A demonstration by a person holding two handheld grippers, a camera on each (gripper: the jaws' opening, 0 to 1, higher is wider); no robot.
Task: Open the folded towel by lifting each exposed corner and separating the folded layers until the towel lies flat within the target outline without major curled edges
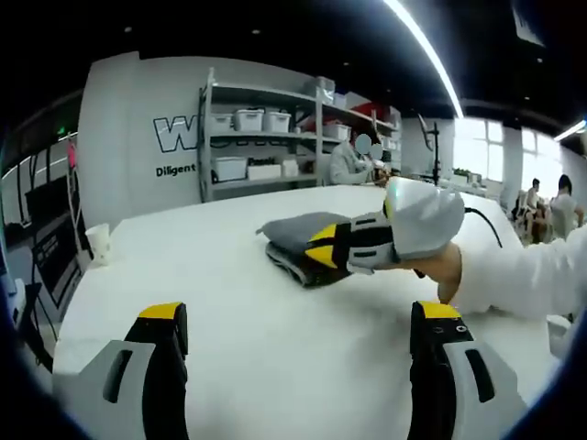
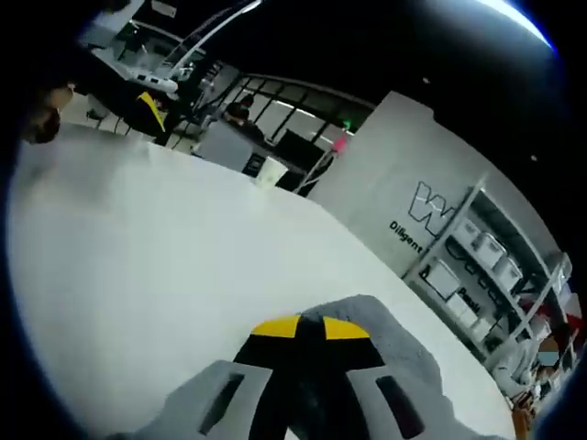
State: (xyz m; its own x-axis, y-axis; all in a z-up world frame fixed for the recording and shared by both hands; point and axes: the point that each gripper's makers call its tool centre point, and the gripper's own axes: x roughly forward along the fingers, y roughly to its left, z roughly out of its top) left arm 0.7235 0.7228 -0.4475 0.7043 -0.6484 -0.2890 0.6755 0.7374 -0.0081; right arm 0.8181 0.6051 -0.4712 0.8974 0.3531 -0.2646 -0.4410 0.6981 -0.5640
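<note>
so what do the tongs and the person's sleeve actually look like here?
Left tongs: two light grey jaws with black inner faces and yellow tips. Right tongs: same grey, black and yellow, with a rounded white housing and a black cable behind. The sleeve is white.

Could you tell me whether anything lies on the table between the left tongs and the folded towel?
Nothing visible does: bare white table lies between the open left tongs and the towel. The right tongs are already at the towel, closed on its near edge.

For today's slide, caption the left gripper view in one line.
Right tongs shut on the folded grey towel on the white table; left tongs open.
</note>
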